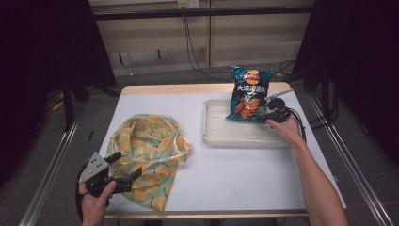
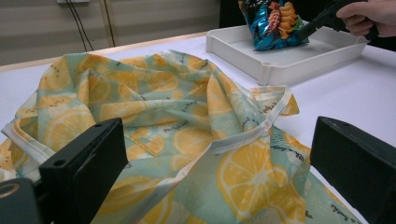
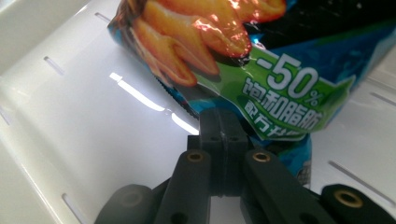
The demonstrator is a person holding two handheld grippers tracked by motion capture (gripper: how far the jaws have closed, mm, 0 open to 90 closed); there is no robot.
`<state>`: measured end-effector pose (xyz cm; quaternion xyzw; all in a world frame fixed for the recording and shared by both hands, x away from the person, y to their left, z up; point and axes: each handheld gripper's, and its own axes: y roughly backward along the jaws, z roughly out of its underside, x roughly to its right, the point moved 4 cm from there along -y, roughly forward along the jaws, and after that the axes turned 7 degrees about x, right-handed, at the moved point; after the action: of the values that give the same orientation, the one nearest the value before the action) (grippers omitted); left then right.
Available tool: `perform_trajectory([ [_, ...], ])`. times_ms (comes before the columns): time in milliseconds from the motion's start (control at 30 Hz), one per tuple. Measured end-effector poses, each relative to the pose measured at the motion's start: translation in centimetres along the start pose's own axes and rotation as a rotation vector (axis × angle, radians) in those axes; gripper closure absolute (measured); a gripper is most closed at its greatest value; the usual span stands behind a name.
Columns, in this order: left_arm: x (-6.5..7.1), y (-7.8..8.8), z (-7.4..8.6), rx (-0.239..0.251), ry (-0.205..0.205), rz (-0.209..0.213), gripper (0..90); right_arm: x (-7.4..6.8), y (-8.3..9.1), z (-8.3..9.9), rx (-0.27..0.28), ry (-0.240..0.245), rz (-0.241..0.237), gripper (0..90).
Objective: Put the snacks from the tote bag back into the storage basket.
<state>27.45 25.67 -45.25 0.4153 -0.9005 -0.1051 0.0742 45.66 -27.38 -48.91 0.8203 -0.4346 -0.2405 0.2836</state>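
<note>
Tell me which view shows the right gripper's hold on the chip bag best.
The right gripper view: the right gripper is shut on the chip bag's bottom edge, up close. The high view shows the whole bag above the white tray. The left gripper view shows it far off.

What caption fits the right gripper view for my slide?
Right gripper shut on the lower edge of the chip bag, held above the white tray.
</note>
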Motion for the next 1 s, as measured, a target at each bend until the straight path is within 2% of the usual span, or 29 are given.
perform_trajectory([
  [100,0.0,0.0,0.0,-0.004,-0.004,-0.001,3.5,0.5,0.3,0.3,-0.003,-0.012,0.019,90.0],
  [200,0.0,-0.1,0.0,0.005,0.004,0.010,3.5,0.6,0.6,0.4,0.010,-0.016,0.011,90.0],
  [300,0.0,-0.2,0.0,-0.003,-0.001,0.000,3.5,0.5,0.7,0.5,0.019,-0.018,0.010,90.0],
  [467,0.1,-0.3,0.0,-0.003,0.000,0.003,3.5,-0.5,1.1,0.2,0.057,-0.012,-0.042,87.0],
  [567,0.1,-0.3,0.1,-0.008,0.002,0.005,3.5,-1.3,1.6,-0.2,0.099,-0.001,-0.071,78.7],
  [733,0.0,-0.4,0.1,-0.011,0.010,0.002,3.5,-2.3,3.0,-1.0,0.181,-0.004,-0.073,61.5],
  [767,0.0,-0.4,0.2,-0.012,0.012,-0.003,3.5,-2.5,3.2,-1.1,0.201,0.007,-0.076,57.9],
  [1000,-0.1,-0.4,0.3,-0.023,0.015,-0.005,3.4,-3.6,5.3,-0.2,0.282,0.008,-0.058,42.8],
])
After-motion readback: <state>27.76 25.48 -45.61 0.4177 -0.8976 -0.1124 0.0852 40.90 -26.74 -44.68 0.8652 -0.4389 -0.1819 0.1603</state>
